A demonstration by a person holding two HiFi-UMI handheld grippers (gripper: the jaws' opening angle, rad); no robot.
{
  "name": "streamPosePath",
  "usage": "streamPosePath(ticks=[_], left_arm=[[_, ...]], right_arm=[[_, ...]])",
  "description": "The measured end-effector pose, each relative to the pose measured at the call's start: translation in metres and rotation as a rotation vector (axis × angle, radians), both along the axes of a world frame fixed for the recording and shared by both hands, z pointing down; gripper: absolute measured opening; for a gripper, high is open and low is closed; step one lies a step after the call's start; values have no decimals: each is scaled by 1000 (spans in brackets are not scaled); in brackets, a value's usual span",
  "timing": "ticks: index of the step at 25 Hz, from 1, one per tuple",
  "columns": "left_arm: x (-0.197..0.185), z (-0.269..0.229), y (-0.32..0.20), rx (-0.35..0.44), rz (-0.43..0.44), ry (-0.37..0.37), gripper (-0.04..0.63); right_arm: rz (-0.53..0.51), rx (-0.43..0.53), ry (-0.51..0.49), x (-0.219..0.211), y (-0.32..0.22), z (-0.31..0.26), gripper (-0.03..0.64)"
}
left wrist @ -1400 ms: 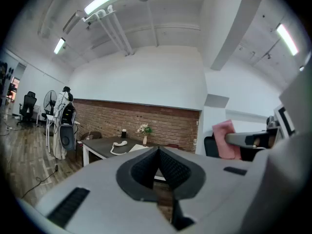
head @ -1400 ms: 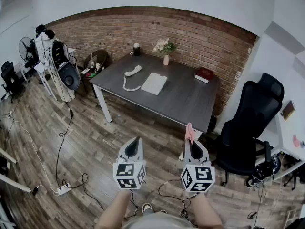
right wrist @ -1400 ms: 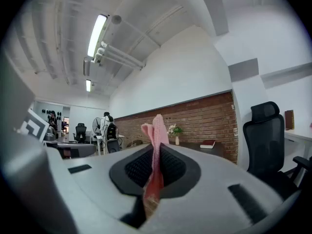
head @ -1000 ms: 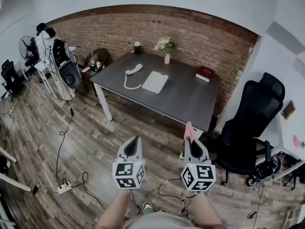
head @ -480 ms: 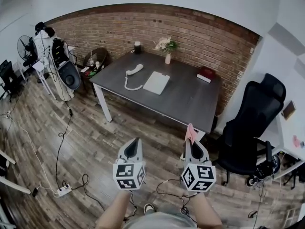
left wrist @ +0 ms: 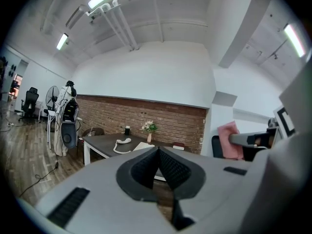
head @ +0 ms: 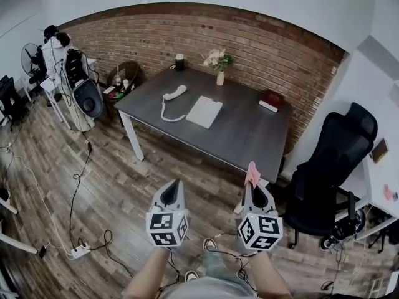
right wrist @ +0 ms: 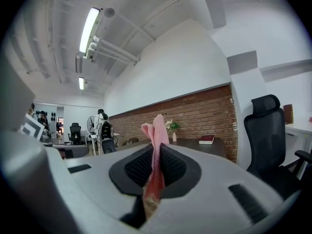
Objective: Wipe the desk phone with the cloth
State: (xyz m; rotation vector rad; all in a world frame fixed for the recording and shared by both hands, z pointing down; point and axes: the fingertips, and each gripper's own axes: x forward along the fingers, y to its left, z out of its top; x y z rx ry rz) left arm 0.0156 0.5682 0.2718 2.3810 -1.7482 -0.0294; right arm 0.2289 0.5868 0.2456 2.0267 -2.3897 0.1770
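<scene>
A white phone handset [head: 174, 92] with a curled cord lies on the dark desk [head: 249, 136] near its far left corner, also seen in the left gripper view as the handset [left wrist: 122, 141]. My right gripper [head: 251, 185] is shut on a pink cloth [head: 252, 174], which sticks up between its jaws as the cloth [right wrist: 156, 130]. My left gripper [head: 173, 190] is shut with nothing in it. Both grippers hang over the wood floor, well short of the desk's near edge.
On the desk lie a white keyboard or pad [head: 204, 111], a vase of flowers [head: 219, 64], a dark cup [head: 179, 61] and a red book [head: 270, 101]. A black office chair [head: 330, 173] stands at the right. Cables and a power strip [head: 80, 249] lie on the floor at left.
The view has shifted slightly; the desk sits a little nearer and lower in view. Both grippers keep the same pose, the cloth still held in the right one.
</scene>
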Motion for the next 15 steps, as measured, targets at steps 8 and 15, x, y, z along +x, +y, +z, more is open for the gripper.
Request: streamPosePath(ticks=[8,15], left_arm=[[11,-12,-71,13,-39,-14,3],[25,-19,-137,20,-79,-20,3]], right_arm=[[-32,10,2,14,-77,-8,21],[-73,15,1,31,-150,-14,21]])
